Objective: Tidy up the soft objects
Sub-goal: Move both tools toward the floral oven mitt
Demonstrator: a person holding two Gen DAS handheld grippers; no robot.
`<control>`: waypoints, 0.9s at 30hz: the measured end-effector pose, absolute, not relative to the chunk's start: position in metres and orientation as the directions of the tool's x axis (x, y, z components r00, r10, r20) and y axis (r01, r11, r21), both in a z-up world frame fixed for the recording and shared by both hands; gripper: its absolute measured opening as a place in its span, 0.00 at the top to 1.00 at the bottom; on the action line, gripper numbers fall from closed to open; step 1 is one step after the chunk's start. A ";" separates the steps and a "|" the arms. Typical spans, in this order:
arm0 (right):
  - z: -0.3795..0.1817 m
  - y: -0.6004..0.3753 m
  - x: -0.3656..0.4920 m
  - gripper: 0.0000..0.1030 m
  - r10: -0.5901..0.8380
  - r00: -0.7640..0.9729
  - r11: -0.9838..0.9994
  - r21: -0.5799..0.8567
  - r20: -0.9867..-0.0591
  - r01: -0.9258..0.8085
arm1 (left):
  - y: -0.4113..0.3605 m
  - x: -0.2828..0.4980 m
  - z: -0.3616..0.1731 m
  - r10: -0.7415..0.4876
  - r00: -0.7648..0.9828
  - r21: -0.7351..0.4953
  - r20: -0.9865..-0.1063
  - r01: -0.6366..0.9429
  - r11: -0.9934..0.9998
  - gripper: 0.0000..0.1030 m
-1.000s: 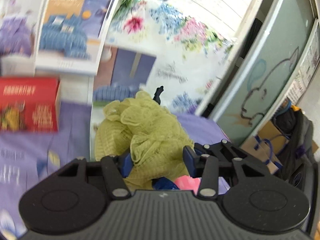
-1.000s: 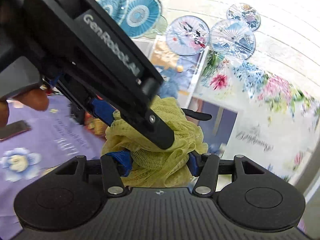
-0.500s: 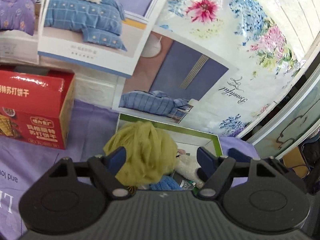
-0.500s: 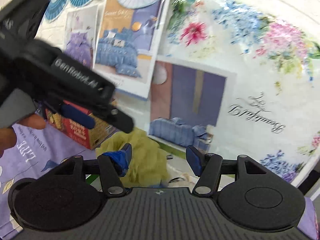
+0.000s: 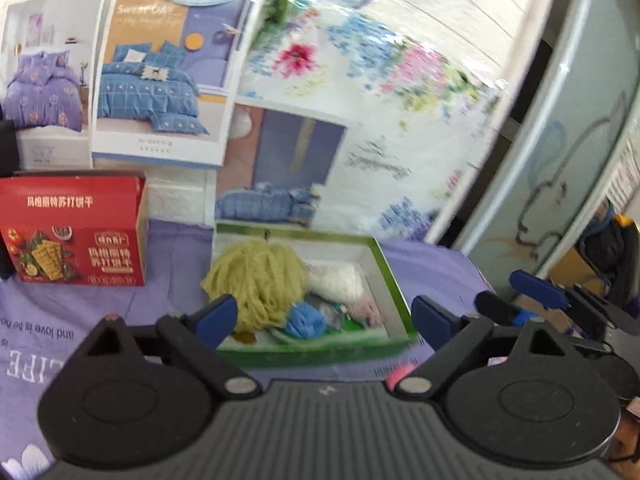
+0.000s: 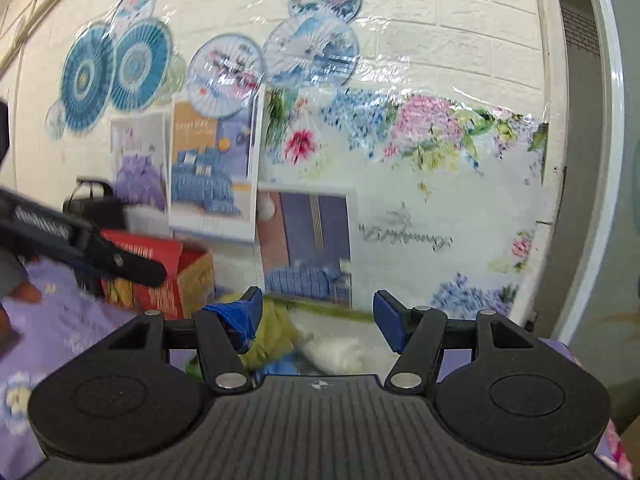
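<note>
Both tongs, left [image 5: 322, 316] and right [image 6: 318, 314], gaped empty above a green tray [image 5: 394, 286] partly hiding a yellow bath pouf [image 5: 256, 280]; the red box's [image 5: 76, 232] Chinese lettering blurred.

"Sweet DAY" poster [image 5: 168, 80], "LIFE" tablecloth [image 5: 48, 344]

Your left wrist view looks forward and down over the green box [image 5: 394, 292] from near; your right view faces the postered wall [image 6: 420, 60] more levelly. Both share that box and the red carton [image 5: 76, 232].
</note>
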State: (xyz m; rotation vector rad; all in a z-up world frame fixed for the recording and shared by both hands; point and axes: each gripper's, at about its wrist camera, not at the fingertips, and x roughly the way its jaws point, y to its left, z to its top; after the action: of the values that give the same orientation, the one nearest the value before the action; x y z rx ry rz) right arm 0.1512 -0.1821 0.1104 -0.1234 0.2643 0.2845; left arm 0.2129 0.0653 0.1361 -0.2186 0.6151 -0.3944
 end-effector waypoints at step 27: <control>-0.054 -0.145 0.079 0.54 0.325 0.716 0.945 0.245 -0.618 -0.217 | 0.081 0.115 -0.023 -0.393 0.474 -0.096 -0.788 0.536 0.839 0.10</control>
State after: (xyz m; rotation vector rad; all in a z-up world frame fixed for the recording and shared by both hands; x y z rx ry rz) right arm 0.0790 -0.1454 -0.0543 0.1594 0.7122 0.3012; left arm 0.1153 0.0812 -0.0233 0.1721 0.9144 -0.5715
